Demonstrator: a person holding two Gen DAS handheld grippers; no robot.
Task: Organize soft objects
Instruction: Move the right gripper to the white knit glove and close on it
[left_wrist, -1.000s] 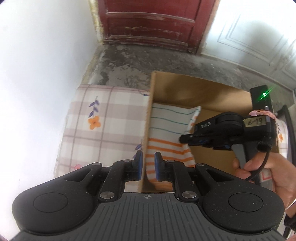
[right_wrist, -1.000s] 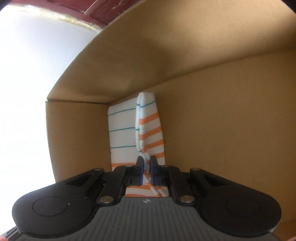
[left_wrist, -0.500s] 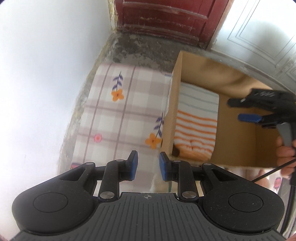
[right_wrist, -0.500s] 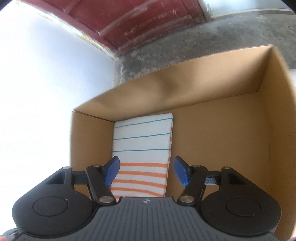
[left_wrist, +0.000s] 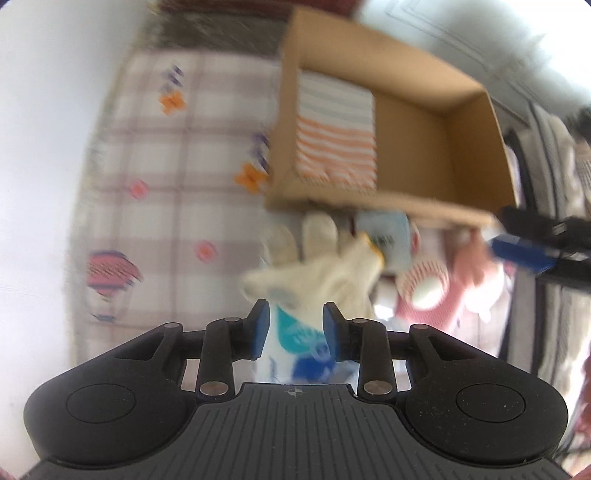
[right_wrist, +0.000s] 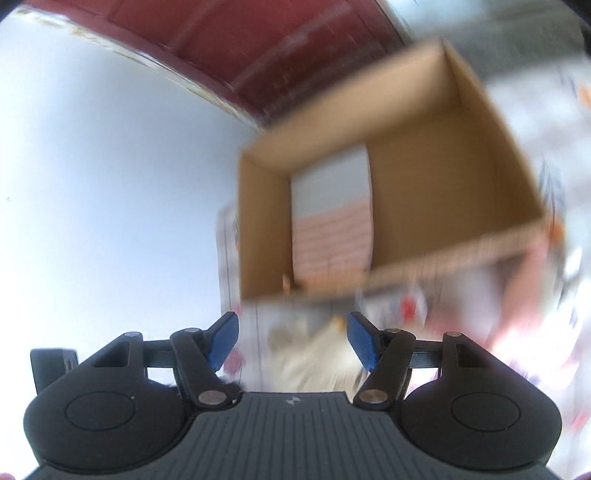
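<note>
Checked floral cloth (left_wrist: 177, 155) covers the surface, white wall to the left; on it sits an open cardboard box (left_wrist: 436, 122), and a folded striped towel (left_wrist: 334, 133) lies flat in its left part; cream work glove (left_wrist: 317, 266) sprawls just outside the near wall, beside blurred soft items; left gripper (left_wrist: 297, 326), jaws apart, straddles a white-and-teal printed item (left_wrist: 299, 343); right gripper (right_wrist: 291, 341) hangs wide open above the blurred pile.

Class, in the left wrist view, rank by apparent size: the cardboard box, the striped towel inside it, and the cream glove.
1. cardboard box
2. striped towel
3. cream glove, though it lies nearer the camera and is blurred, so its rank below the towel is unsure.
</note>
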